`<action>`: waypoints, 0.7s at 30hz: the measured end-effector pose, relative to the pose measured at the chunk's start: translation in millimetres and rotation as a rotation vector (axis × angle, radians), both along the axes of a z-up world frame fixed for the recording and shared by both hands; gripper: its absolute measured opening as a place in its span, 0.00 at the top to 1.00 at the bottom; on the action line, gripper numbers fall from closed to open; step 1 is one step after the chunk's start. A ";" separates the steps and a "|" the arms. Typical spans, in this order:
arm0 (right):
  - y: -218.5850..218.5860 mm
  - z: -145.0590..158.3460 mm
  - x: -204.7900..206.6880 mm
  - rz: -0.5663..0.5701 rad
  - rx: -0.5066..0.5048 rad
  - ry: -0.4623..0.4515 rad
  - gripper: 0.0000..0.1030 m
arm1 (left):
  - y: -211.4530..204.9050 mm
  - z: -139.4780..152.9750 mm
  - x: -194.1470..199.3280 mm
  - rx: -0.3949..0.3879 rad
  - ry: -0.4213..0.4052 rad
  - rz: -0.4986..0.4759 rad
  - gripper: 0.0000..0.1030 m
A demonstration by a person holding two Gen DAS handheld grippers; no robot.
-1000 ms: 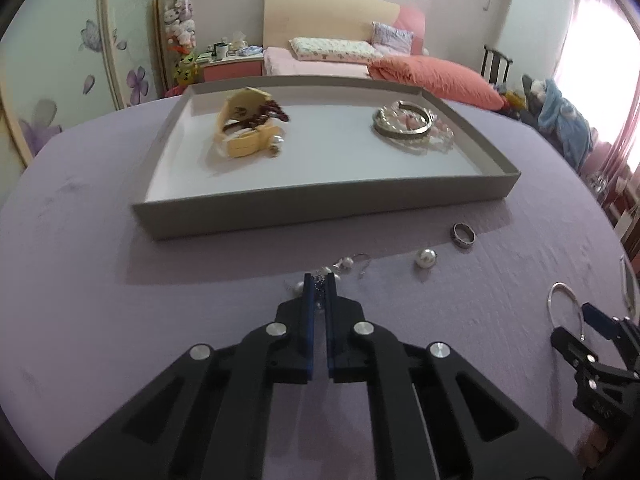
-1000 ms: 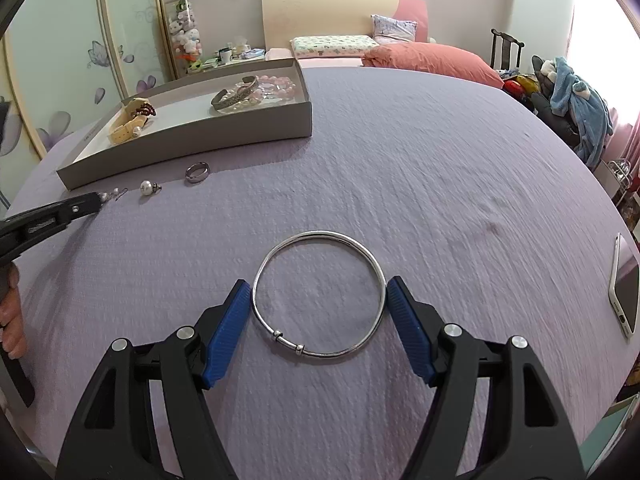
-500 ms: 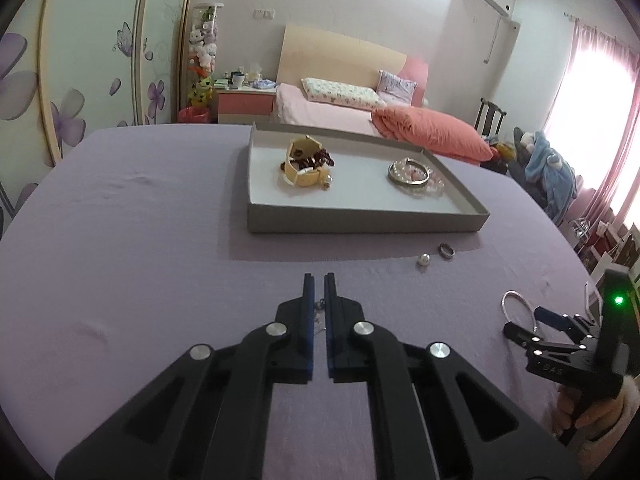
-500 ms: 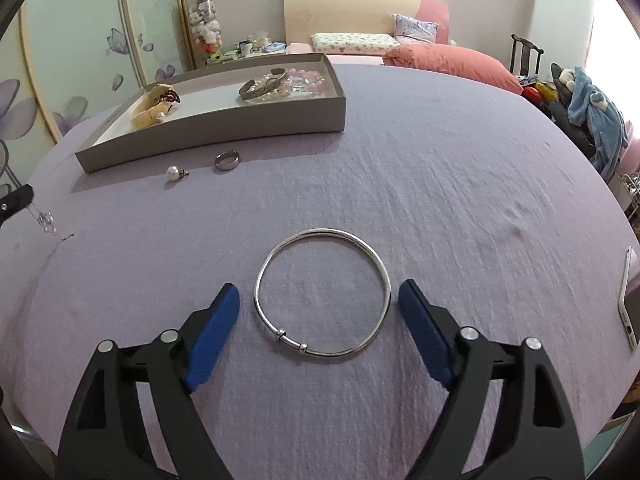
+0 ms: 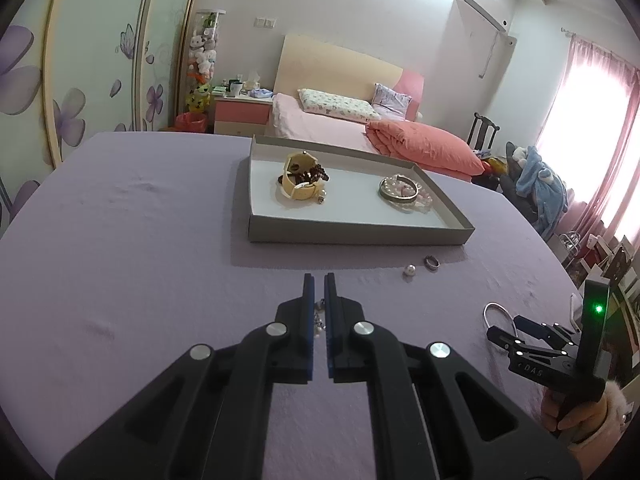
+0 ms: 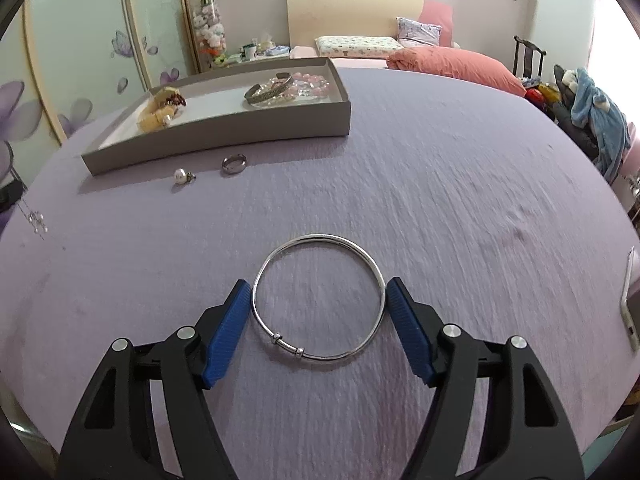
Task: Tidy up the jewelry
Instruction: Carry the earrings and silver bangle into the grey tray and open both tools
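- While the left gripper pinches a dangling pearl earring in closed fingers,
- the right gripper closes around a silver bangle — fingers at its rim — on the purple surface.

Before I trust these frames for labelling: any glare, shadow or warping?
Left wrist view: the window is blown out pink-white; the tray casts a soft shadow on the purple cloth. Right wrist view: fisheye bends the cloth's far edge; the silver bangle is sharp.

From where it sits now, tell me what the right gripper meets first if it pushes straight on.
Likely the silver bangle, already between the closing right gripper pads; past it, only purple cloth, though depth is unclear.
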State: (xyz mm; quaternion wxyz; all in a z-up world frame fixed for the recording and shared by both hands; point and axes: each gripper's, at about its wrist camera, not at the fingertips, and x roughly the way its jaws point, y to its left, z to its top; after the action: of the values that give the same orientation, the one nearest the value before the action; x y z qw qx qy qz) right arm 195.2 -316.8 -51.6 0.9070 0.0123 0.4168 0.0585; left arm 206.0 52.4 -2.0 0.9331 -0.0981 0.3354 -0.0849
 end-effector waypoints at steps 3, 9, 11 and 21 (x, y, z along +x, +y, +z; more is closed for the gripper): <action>0.3 6.0 -4.2 0.006 0.013 -0.034 0.33 | -0.6 2.9 -3.3 -0.003 -0.010 -0.002 0.95; 5.1 16.4 -10.0 0.024 0.022 -0.091 0.33 | -3.7 4.4 -9.7 -0.012 -0.015 -0.011 0.95; 5.6 17.9 -10.3 0.029 0.029 -0.094 0.33 | -5.3 3.9 -10.7 -0.016 -0.013 -0.015 0.95; 6.4 23.3 -12.2 0.032 0.048 -0.114 0.33 | -11.1 3.3 -13.8 -0.021 -0.013 -0.028 0.95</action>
State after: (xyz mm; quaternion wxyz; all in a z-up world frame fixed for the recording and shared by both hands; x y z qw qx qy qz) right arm 183.0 -310.4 -28.3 0.9277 0.0240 0.3630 0.0837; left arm 192.2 41.3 1.3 0.9329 -0.1029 0.3297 -0.1019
